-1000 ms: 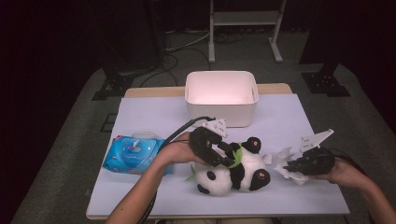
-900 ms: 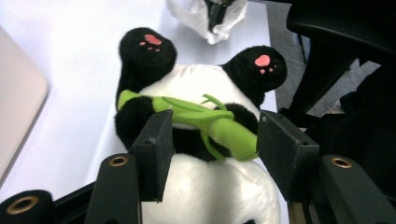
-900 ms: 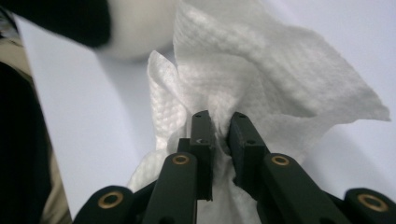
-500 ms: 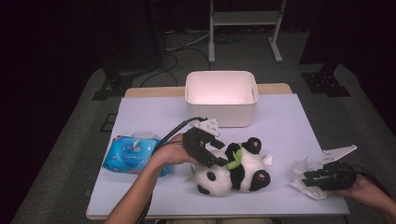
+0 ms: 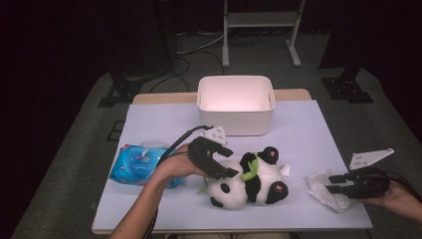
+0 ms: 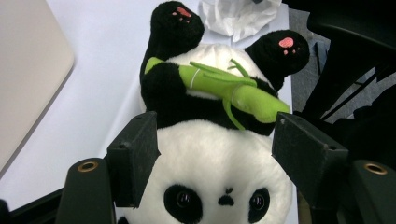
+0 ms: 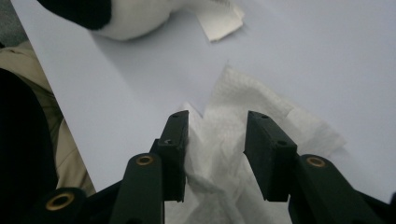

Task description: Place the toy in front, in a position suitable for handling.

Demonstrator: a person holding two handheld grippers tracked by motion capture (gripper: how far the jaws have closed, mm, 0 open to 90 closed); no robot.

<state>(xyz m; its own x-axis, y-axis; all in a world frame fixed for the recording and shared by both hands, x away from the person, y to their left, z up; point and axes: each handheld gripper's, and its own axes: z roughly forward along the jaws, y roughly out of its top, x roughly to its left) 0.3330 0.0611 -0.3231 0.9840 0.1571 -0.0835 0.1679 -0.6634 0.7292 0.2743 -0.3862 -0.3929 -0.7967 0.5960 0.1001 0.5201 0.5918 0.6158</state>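
A black-and-white plush panda [image 5: 249,181] lies on its back on the white table, holding a green bamboo stalk [image 6: 233,91]. My left gripper [image 5: 230,162] straddles the panda's head [image 6: 215,158]. Its jaws have just been opening, and the right pad stands off the fur. Near the table's right edge lies a crumpled white tissue [image 5: 318,183]. My right gripper [image 5: 332,183] is low over it. Its jaws [image 7: 217,126] have just been opening too, and the tissue [image 7: 233,98] lies loose between them on the table.
A white bin [image 5: 199,99] stands at the back middle of the table. A blue pack of wipes [image 5: 134,164] lies at the left, behind my left forearm. The panda's paper tag [image 7: 217,21] rests beside its foot. The table's right edge is close to the tissue.
My right hand has drawn the tissue rightward, away from the panda, and its jaws have spread. The left gripper stays at the panda's head with wider jaws.
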